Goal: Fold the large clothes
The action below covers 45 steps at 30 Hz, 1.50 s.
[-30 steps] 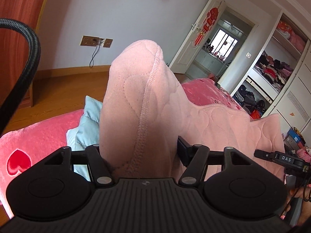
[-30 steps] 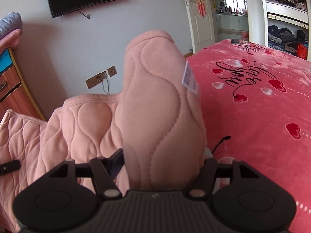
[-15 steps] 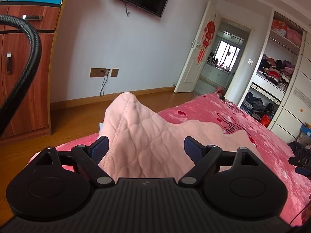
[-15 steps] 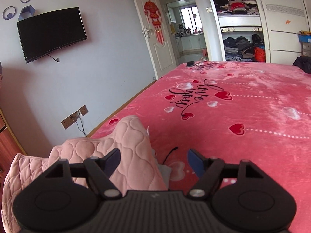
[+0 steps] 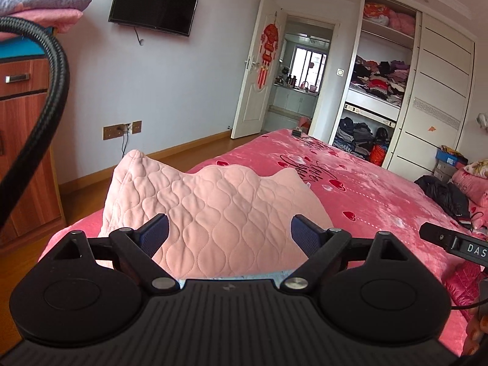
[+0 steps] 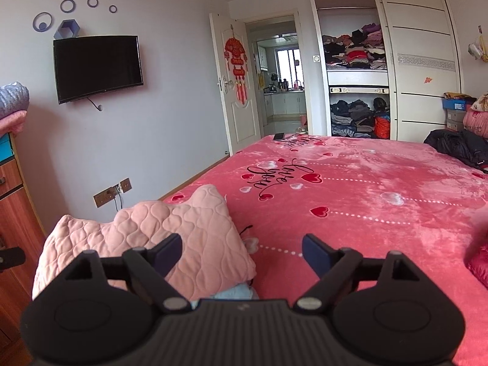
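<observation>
A pink quilted garment point(image 5: 213, 210) lies folded in a pile on the near corner of the red bed point(image 5: 375, 195). It also shows in the right wrist view point(image 6: 158, 238), low and left. My left gripper point(image 5: 228, 231) is open and empty, held just above and behind the pile. My right gripper point(image 6: 242, 251) is open and empty, to the right of the pile over the bedspread point(image 6: 350, 201). A light blue cloth point(image 6: 235, 292) peeks out under the pink garment.
A wooden cabinet point(image 5: 27, 140) stands left of the bed. A black garment point(image 6: 460, 148) and a pink pillow point(image 6: 475, 122) lie at the bed's far right. An open wardrobe point(image 6: 353, 91) and door point(image 6: 235, 91) are beyond the bed. A phone point(image 6: 279, 136) lies on the far edge.
Both grippers let go of the pink garment, opened and drew back and up. The garment dropped from being held up into a folded pile on the bed.
</observation>
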Motion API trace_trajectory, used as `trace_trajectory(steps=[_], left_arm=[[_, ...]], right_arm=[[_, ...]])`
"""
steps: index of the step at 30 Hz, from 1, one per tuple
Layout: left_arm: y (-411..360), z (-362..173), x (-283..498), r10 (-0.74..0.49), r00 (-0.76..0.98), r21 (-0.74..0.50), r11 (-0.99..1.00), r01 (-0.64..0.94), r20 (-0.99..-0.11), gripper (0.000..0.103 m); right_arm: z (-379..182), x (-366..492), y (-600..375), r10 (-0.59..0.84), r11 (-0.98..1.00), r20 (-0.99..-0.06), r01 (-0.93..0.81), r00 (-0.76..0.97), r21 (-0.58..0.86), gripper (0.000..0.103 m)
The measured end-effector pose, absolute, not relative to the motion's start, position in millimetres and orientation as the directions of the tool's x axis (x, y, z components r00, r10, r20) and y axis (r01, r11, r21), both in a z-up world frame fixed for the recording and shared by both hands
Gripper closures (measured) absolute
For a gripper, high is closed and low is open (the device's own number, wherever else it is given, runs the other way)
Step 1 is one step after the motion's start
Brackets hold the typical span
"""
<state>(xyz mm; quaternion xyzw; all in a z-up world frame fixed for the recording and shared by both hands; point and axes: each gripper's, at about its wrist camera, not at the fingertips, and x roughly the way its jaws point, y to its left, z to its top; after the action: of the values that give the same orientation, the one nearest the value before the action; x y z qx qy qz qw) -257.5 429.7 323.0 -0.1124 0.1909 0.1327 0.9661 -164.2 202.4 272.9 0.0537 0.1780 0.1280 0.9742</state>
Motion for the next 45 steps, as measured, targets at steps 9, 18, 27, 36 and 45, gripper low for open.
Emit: trace_trajectory(steps=[9, 18, 27, 36, 45], left_arm=[[408, 343, -305, 0.237, 0.894, -0.119, 0.946, -0.301, -0.38, 0.0], [411, 339, -334, 0.287, 0.879, -0.073, 0.938, -0.338, -0.381, 0.0], [407, 341, -352, 0.318, 0.867, -0.046, 0.931, -0.362, -0.382, 0.0], [405, 334, -346, 0.319, 0.865, -0.033, 0.933, -0.359, -0.387, 0.0], [402, 325, -341, 0.332, 0.854, -0.01, 0.93, -0.367, -0.401, 0.0]], right_arm=[[301, -246, 211, 0.35, 0.937, -0.28, -0.333, 0.894, 0.11, 0.006], [312, -286, 224, 0.43, 0.902, -0.27, -0.419, 0.861, 0.102, 0.005], [311, -302, 233, 0.445, 0.893, -0.286, -0.443, 0.848, 0.076, 0.005], [305, -305, 236, 0.438, 0.895, -0.309, -0.442, 0.844, 0.059, 0.005], [298, -300, 235, 0.417, 0.904, -0.329, -0.423, 0.847, 0.059, 0.005]])
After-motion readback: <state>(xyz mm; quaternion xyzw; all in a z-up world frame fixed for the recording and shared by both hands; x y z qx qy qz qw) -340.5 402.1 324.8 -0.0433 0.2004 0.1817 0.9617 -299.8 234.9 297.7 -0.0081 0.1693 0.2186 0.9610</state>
